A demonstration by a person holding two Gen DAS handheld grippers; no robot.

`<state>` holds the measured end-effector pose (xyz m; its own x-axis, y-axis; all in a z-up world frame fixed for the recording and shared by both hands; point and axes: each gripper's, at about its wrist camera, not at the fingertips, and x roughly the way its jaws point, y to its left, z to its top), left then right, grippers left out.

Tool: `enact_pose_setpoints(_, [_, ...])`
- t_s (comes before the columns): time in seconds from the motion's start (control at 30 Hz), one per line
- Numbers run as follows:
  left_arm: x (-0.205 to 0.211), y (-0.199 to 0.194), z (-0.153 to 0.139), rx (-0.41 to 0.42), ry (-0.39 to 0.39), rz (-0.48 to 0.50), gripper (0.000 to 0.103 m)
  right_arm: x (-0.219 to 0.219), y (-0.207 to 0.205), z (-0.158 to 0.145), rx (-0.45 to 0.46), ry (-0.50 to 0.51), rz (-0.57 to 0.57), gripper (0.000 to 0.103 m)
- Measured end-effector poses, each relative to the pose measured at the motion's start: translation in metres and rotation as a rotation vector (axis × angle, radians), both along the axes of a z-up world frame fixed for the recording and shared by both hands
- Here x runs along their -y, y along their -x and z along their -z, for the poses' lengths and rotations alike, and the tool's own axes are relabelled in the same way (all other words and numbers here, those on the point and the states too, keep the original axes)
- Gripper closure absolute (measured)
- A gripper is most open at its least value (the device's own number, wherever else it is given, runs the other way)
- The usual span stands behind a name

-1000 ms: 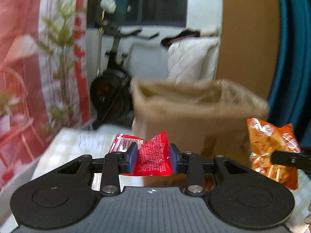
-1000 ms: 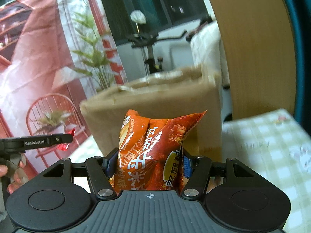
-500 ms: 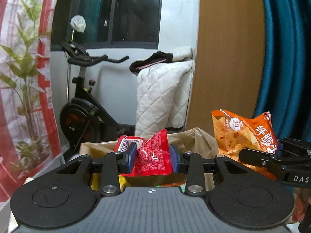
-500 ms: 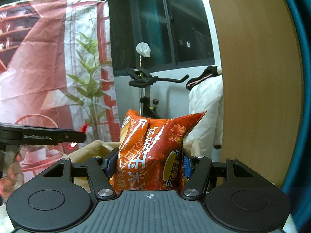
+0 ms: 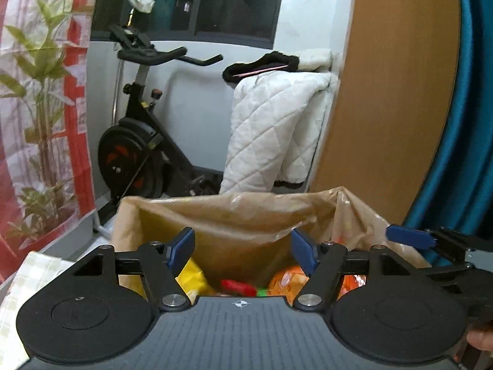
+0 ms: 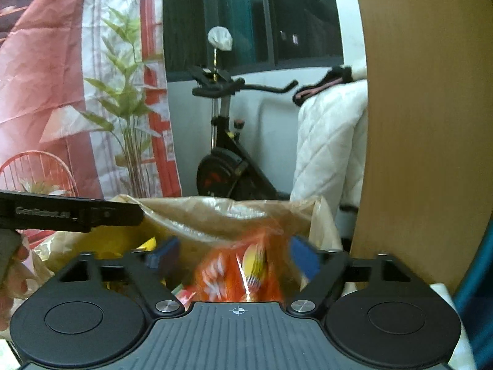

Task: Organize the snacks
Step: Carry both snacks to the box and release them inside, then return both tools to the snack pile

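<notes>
My left gripper (image 5: pixel 243 251) hangs over the open brown bag (image 5: pixel 215 215), its jaws opening with nothing between them. Below it a red packet (image 5: pixel 237 286) lies in the bag, between a yellow packet (image 5: pixel 194 277) and an orange packet (image 5: pixel 286 280). My right gripper (image 6: pixel 234 259) is over the same brown bag (image 6: pixel 215 212), jaws opening. A blurred orange chip packet (image 6: pixel 237 274) sits low between its blue pads (image 6: pixel 303 259), and they do not press on it. Each gripper shows at the edge of the other's view: right gripper (image 5: pixel 409 237), left gripper (image 6: pixel 71 212).
Behind the bag stand an exercise bike (image 5: pixel 132 154), a white quilted blanket (image 5: pixel 277 129) and a wooden panel (image 5: pixel 391 92). A teal curtain (image 5: pixel 468 123) hangs at the right. A checked tablecloth (image 5: pixel 27 274) lies under the bag. A hand (image 6: pixel 12 265) holds the left gripper.
Both grippers moved forward over the bag's mouth and opened. The red packet left the left jaws and lies in the bag. The orange packet slipped down out of the right grip.
</notes>
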<state>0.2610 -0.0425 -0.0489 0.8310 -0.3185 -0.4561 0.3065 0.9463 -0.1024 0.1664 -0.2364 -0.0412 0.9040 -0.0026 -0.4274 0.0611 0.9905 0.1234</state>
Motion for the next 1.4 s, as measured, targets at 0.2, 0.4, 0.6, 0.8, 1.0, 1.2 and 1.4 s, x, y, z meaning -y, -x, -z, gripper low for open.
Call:
enact_pose_setpoints(0.2, [-0.024,0.032,-0.007,-0.001,-0.011,-0.042,0.029,0.001,0.029,-0.008,0.019,-0.025,-0.013,0.022])
enact_pose_setpoints(0.4, [-0.048,0.077,-0.015,0.037,0.001,-0.103,0.024,0.004,0.073,-0.019,0.062,-0.04,-0.035,0.022])
enact_pose_setpoints(0.6, [-0.061,0.115,-0.007,0.053,-0.029,-0.179,0.024,-0.001,0.112,-0.014,0.08,-0.009,-0.04,0.023])
enact_pose_setpoints(0.8, [-0.068,0.142,0.015,0.012,-0.012,-0.212,0.024,-0.01,0.141,0.009,0.05,-0.002,-0.032,0.024])
enact_pose_setpoints(1.0, [-0.068,0.157,0.043,-0.042,-0.052,-0.201,0.024,-0.02,0.167,0.046,-0.026,-0.016,-0.021,0.029])
enact_pose_setpoints(1.2, [-0.079,0.164,0.067,-0.123,-0.028,-0.202,0.025,-0.028,0.185,0.085,-0.146,-0.037,-0.02,0.036])
enact_pose_setpoints(1.4, [-0.084,0.175,0.091,-0.183,-0.029,-0.201,0.026,-0.033,0.197,0.11,-0.208,-0.059,-0.011,0.04])
